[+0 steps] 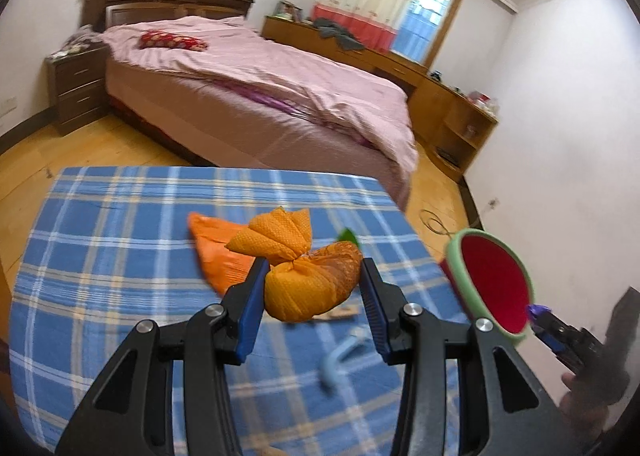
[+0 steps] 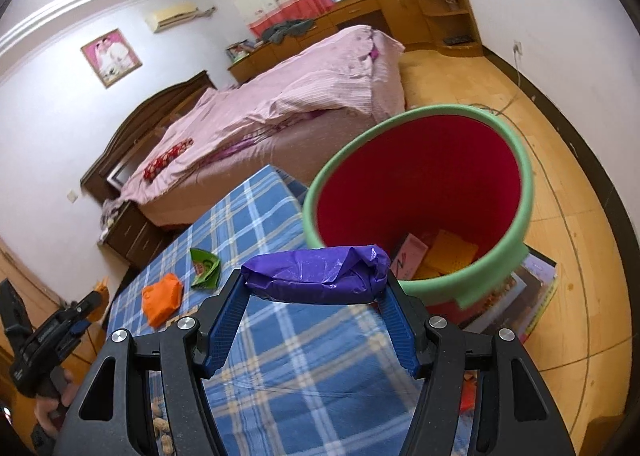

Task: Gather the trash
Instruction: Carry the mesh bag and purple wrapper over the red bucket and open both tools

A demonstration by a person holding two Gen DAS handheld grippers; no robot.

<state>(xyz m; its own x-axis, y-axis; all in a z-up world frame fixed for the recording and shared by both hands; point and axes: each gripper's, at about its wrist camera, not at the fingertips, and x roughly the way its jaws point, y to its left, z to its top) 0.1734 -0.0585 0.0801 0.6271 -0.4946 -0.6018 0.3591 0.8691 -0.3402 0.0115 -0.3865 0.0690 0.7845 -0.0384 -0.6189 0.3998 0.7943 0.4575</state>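
we hold the right gripper (image 2: pixel 316 288) clamped on a crumpled purple plastic wrapper (image 2: pixel 318 274), low centre of the right wrist view, just short of the green-rimmed red bin (image 2: pixel 520 160). our left gripper (image 1: pixel 312 276) has its jaws around a knotted orange mesh bag (image 1: pixel 308 284) at centre frame, though we cannot tell if they are pressing it. if we release early, the wrapper could land on the blue plaid tablecloth (image 2: pixel 280 356) instead. only the right view shows the bin's contents and a green wrapper (image 2: pixel 205 268); only the left shows a pale blue bent piece (image 1: pixel 340 356).
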